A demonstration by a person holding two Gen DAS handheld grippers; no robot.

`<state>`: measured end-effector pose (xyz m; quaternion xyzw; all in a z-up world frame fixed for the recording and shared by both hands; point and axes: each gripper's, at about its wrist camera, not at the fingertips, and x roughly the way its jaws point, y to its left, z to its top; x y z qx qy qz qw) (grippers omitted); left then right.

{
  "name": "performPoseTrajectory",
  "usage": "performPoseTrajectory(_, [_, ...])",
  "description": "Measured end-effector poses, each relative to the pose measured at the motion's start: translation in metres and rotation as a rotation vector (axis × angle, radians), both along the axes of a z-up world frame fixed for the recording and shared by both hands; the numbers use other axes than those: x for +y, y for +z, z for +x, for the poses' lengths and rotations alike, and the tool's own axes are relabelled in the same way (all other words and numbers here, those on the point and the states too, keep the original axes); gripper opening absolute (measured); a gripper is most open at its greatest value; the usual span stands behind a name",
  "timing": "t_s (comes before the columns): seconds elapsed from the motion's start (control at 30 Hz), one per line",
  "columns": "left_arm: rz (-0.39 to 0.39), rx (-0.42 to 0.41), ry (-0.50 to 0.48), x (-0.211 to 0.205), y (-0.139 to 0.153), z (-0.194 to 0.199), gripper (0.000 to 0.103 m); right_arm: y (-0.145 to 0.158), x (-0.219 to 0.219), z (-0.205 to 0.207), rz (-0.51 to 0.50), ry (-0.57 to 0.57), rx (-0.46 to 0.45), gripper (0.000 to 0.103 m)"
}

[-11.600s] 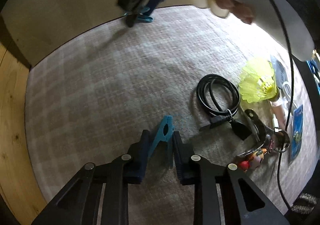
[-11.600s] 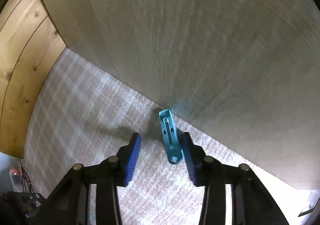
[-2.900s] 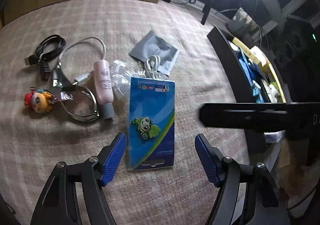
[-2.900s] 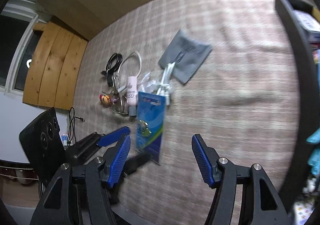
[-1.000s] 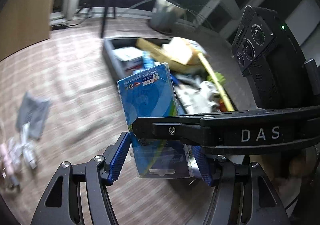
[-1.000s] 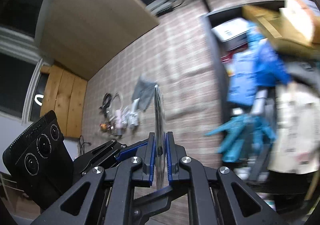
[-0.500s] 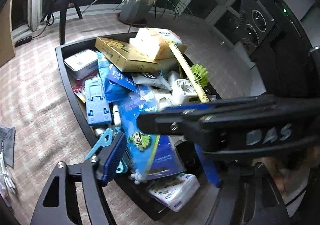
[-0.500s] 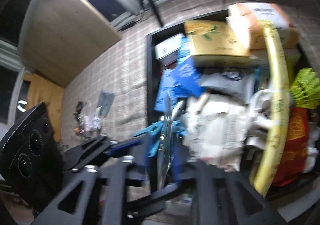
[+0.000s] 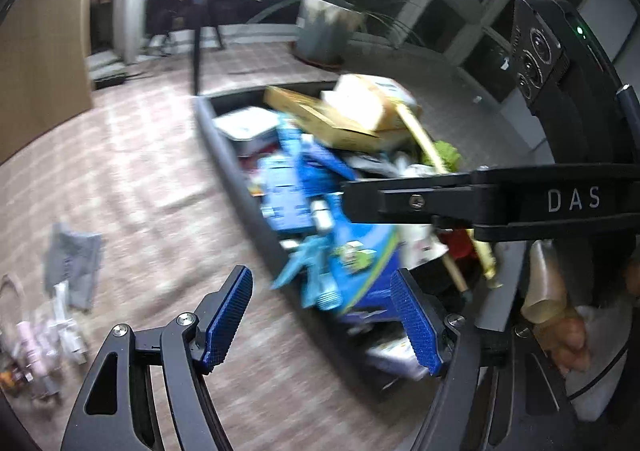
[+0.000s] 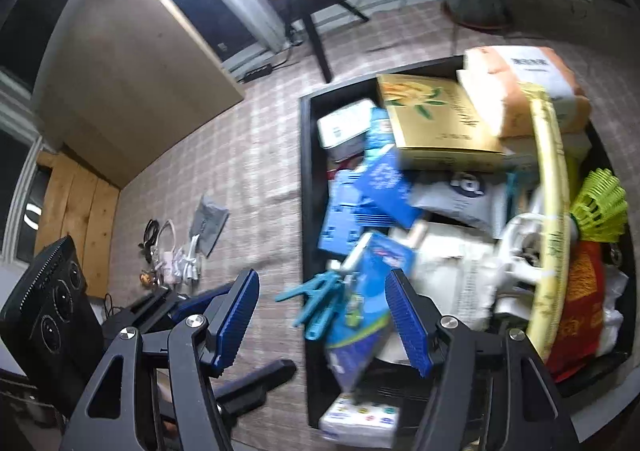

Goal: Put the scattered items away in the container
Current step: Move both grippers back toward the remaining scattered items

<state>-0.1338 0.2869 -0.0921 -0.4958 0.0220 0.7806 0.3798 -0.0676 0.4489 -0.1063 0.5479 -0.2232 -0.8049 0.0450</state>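
Now both of your tools hang over the near end of the black container (image 10: 305, 187), which sits on the checked carpet (image 10: 260, 155) and is heaped with boxes, packets and a yellow-green shuttlecock (image 10: 598, 207). Your right hand-held gripper (image 10: 322, 321) has just been opening; its blue pads stand wide apart and press on nothing. The blue carded pin pack (image 10: 360, 331) lies below and between them, tilted on the pile at the container's near end, just beside a teal clip (image 10: 316, 303). Your left hand-held gripper (image 9: 322, 321) is also spread wide and empty, with the same blue pack (image 9: 360, 271) seen past its right pad inside the container (image 9: 240, 187). The black arm of the right tool crosses the left view above that pack. Well apart on the carpet, a grey pouch (image 10: 208, 223), a white cable (image 10: 190, 261), a pink tube (image 9: 30, 351) and a black cord (image 10: 150, 233) are outside the container in a loose cluster.
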Motion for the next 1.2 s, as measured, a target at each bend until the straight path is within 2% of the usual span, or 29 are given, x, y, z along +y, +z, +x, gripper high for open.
performPoseTrajectory(0.1, [-0.019,0.008,0.058,-0.030,0.000,-0.006,0.075,0.000,-0.021,-0.009,0.003,0.040,0.005,0.062])
performPoseTrajectory(0.43, [-0.118,0.025,0.261,-0.167,-0.011,-0.028,0.074,-0.010,-0.108,-0.043,-0.011,0.186,-0.001,0.062])
performPoseTrajectory(0.67, [-0.191,-0.001,0.317,-0.259,-0.032,-0.052,0.074,-0.025,-0.168,-0.066,-0.021,0.259,-0.025,0.062])
performPoseTrajectory(0.83, [-0.252,-0.001,0.286,-0.289,-0.045,-0.063,0.074,-0.044,-0.200,-0.082,-0.035,0.273,-0.069,0.059])
performPoseTrajectory(0.97, [-0.266,0.007,0.238,-0.296,-0.050,-0.069,0.074,-0.058,-0.216,-0.091,-0.039,0.272,-0.101,0.056])
performPoseTrajectory(1.13, [-0.277,0.004,0.209,-0.299,-0.059,-0.078,0.074,-0.075,-0.230,-0.098,-0.051,0.265,-0.147,0.042])
performPoseTrajectory(1.2, [-0.270,-0.007,0.203,-0.299,-0.063,-0.081,0.074,-0.082,-0.234,-0.100,-0.053,0.262,-0.162,0.040])
